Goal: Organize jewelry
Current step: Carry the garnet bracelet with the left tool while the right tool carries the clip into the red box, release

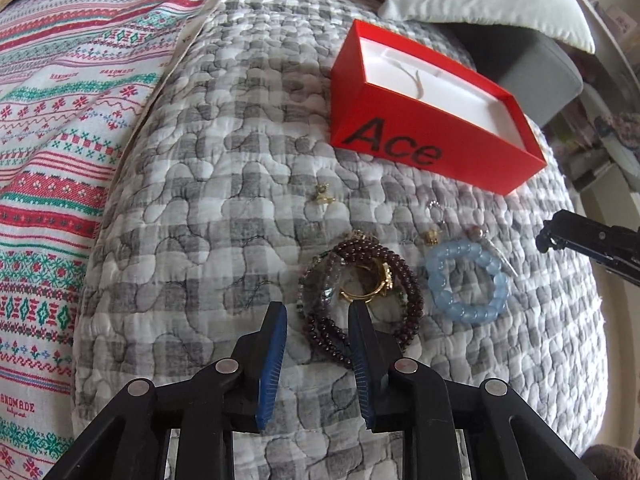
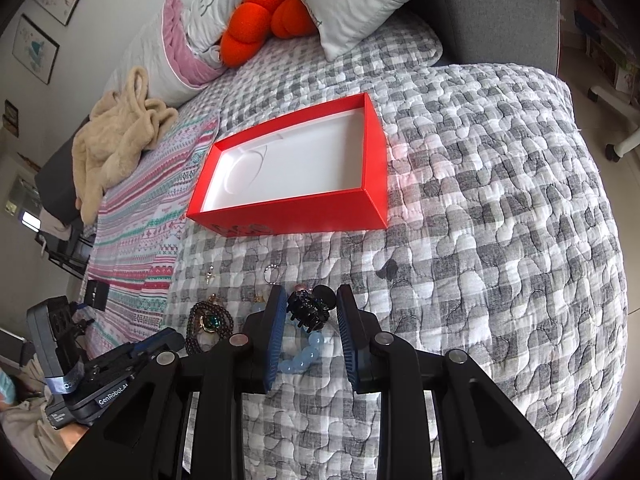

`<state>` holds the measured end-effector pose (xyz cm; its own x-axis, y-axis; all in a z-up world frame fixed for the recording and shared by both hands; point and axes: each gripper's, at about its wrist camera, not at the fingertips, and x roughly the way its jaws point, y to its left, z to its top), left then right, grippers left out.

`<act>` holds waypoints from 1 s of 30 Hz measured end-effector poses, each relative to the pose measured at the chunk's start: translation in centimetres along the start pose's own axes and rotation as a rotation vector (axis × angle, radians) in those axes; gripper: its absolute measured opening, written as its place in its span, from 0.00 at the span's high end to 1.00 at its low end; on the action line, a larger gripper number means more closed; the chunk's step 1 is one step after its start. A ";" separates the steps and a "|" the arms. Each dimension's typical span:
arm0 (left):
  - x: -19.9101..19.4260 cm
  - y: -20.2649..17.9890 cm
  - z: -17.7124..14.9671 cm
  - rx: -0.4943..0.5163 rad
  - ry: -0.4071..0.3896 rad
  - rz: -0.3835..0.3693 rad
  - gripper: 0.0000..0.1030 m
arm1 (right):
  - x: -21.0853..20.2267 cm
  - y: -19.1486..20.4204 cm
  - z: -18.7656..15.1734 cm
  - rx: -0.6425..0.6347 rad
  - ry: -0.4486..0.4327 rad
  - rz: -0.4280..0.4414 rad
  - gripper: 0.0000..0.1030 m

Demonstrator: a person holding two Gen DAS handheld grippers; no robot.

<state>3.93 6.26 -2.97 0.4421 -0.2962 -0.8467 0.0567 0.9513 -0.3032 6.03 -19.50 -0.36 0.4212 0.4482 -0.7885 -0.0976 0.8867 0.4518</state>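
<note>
A red box (image 1: 424, 136) with a white inside lies open on the quilt; it also shows in the right wrist view (image 2: 296, 216). My left gripper (image 1: 318, 310) is open, its fingers either side of a dark red bead bracelet (image 1: 400, 268) wound around a gold ring (image 1: 360, 290). A pale blue bead bracelet (image 1: 466, 280) lies to the right, with small charms and a gold earring (image 1: 322, 196) nearby. My right gripper (image 2: 310, 300) is open around a black hair claw (image 2: 308, 310), just above the blue bracelet (image 2: 302, 358). A silver ring (image 2: 272, 272) lies ahead.
The grey checked quilt (image 2: 500, 220) covers the bed, with a patterned red and green blanket (image 1: 52, 160) on the left. Pillows, an orange cushion (image 2: 260, 24) and a beige garment (image 2: 120, 136) lie at the far end. The bed edge drops off to the right.
</note>
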 end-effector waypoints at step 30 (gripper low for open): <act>-0.3 -3.5 -0.2 0.238 -0.037 0.083 0.99 | -1.1 -0.7 -0.6 0.006 -0.008 -0.021 0.73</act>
<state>3.39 2.98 -1.79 0.4866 -0.2173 -0.8462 0.2261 0.9669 -0.1183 5.13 -20.55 -0.07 0.4308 0.4281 -0.7945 -0.0830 0.8954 0.4374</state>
